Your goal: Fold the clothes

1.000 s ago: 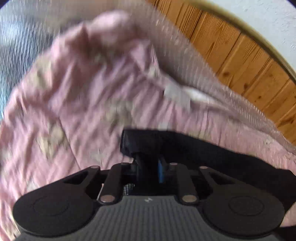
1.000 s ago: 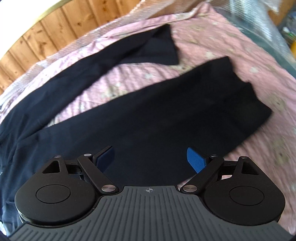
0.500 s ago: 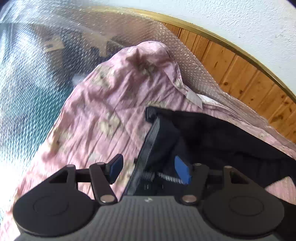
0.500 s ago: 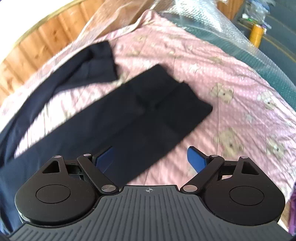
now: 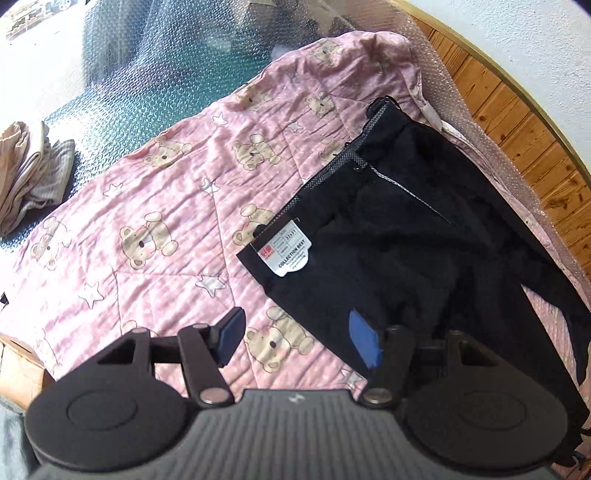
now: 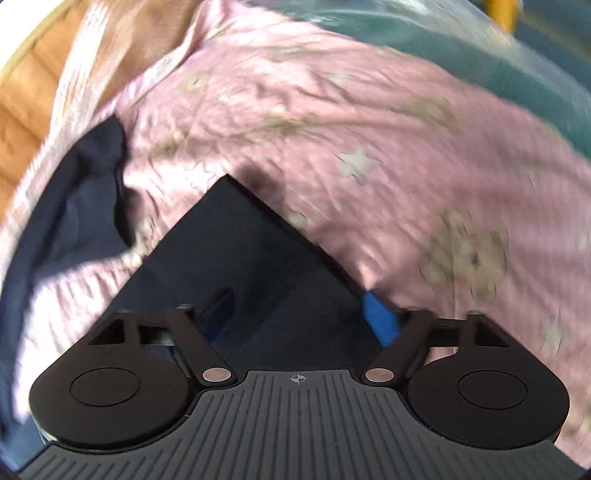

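Black trousers point(image 5: 406, 240) lie spread on a pink teddy-bear blanket point(image 5: 155, 206), waistband and white label point(image 5: 291, 251) toward me in the left wrist view. My left gripper point(image 5: 297, 336) hovers open over the blanket at the trousers' near edge, holding nothing. In the blurred right wrist view one trouser leg end point(image 6: 251, 251) lies under my right gripper point(image 6: 299, 312). Its jaws are closing with the cloth between the fingers, and the pads stand apart from it. The other leg point(image 6: 85, 184) lies to the left.
A pile of folded beige clothes point(image 5: 29, 170) sits at the left on a teal surface under bubble wrap point(image 5: 147, 66). A wooden panelled wall point(image 5: 517, 129) runs behind the blanket. Something yellow point(image 6: 502, 11) stands at the far right.
The left gripper, shut on the waistband a second ago, has opened, let it go and drawn back. The right gripper has travelled along to the leg's end and sunk toward it, its fingers narrowing.
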Tool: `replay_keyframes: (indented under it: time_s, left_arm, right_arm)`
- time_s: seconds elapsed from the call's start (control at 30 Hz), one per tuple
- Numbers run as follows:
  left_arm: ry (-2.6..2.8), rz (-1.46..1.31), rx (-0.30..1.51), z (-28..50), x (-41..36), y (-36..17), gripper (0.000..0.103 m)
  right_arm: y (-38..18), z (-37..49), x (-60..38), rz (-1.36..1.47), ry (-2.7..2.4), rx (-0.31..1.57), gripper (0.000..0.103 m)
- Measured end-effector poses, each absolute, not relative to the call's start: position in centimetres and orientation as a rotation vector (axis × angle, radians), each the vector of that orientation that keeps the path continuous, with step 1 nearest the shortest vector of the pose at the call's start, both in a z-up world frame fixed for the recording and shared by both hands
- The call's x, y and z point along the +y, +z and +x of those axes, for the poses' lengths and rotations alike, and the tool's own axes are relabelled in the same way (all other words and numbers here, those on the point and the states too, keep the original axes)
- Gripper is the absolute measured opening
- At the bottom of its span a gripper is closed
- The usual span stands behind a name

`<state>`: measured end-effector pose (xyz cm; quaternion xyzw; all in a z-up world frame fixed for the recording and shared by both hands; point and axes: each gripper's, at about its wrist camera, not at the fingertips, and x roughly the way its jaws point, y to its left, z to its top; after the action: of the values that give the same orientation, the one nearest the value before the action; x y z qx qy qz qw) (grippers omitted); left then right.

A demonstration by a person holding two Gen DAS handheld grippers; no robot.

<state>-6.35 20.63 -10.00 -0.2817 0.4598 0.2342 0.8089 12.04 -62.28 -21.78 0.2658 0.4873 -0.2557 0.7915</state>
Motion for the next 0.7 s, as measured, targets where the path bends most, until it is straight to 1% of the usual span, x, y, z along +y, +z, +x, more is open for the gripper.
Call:
replay_keyframes:
  time_s: [0.03, 0.07, 0.13, 0.2, 0.27, 0.3, 0.4, 0.43, 0.53, 0.6, 0.63, 0.67, 0.7]
  left_arm:
    - [0.506, -0.604, 0.977, -6.3, 20.2, -9.7, 0.063]
    - [0.508, -0.607, 0.970, -6.1, 19.7, -9.4, 0.063]
    - [0.504, -0.609, 0.950, -5.6, 18.7, -8.7, 0.063]
    - [0.494, -0.608, 0.931, -5.1, 17.8, -8.0, 0.063]
    - [0.492, -0.605, 0.924, -4.2, 17.3, -7.8, 0.064]
    - [0.486, -0.612, 0.920, -3.6, 17.3, -8.0, 0.067]
    - [0.456, -0.679, 0.955, -0.9, 17.8, -9.9, 0.069]
    - [0.450, -0.702, 0.978, 0.3, 18.0, -10.7, 0.069]
    - [0.483, -0.731, 1.015, 3.7, 18.9, -12.8, 0.070]
    - [0.492, -0.754, 1.041, 6.1, 19.6, -14.1, 0.071]
    - [0.495, -0.763, 1.060, 7.2, 19.9, -14.8, 0.072]
    - [0.496, -0.776, 1.078, 8.4, 20.2, -15.6, 0.072]
    - [0.497, -0.797, 1.097, 9.4, 20.4, -16.4, 0.075]
  right_arm:
    - [-21.6, 12.5, -62.1, 0.540, -0.510, 1.060, 0.016]
    - [-21.4, 12.9, -62.0, 0.514, -0.473, 1.067, 0.001]
    - [-19.4, 11.8, -62.5, 0.523, -0.426, 0.987, 0.000]
    - [-15.7, 8.4, -62.8, 0.585, -0.376, 0.844, 0.000]
    - [-14.1, 4.3, -62.6, 0.597, -0.376, 0.786, 0.000]
    - [-13.6, 2.5, -62.6, 0.602, -0.379, 0.770, 0.000]
    - [-18.8, 0.7, -63.5, 0.617, -0.425, 0.937, 0.000]
    - [-19.5, -0.1, -63.8, 0.666, -0.439, 0.941, 0.000]
    - [-18.8, -1.9, -63.4, 0.734, -0.451, 0.904, 0.003]
    - [-18.8, -2.0, -63.3, 0.747, -0.475, 0.910, 0.021]
    - [-18.8, -2.0, -63.2, 0.752, -0.493, 0.914, 0.026]
    - [-18.7, -2.0, -63.0, 0.758, -0.507, 0.913, 0.037]
    - [-18.6, -2.2, -62.8, 0.764, -0.515, 0.912, 0.039]
